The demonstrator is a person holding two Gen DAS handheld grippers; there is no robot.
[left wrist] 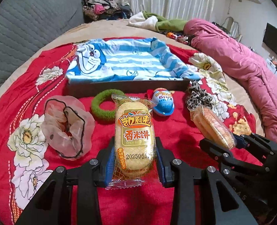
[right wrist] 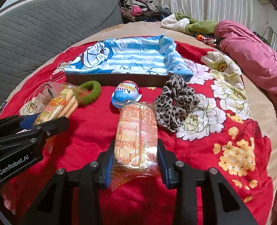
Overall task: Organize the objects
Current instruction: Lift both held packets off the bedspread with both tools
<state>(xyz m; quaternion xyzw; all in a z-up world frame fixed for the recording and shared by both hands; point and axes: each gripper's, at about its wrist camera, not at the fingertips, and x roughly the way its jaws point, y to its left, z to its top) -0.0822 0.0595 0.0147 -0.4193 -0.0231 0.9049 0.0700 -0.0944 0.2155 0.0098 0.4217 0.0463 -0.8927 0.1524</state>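
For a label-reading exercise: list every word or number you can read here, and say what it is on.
"香米饼": yellow rice-cracker packet in the left gripper.
"2025061", end cut off: same packet.
"GenRobot.AI": left gripper's black body.
Unreadable: right gripper's packet, blue egg-shaped toy.

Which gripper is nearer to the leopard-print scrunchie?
Right. The right gripper sits just below the leopard-print scrunchie; the left gripper is farther away, past the right one.
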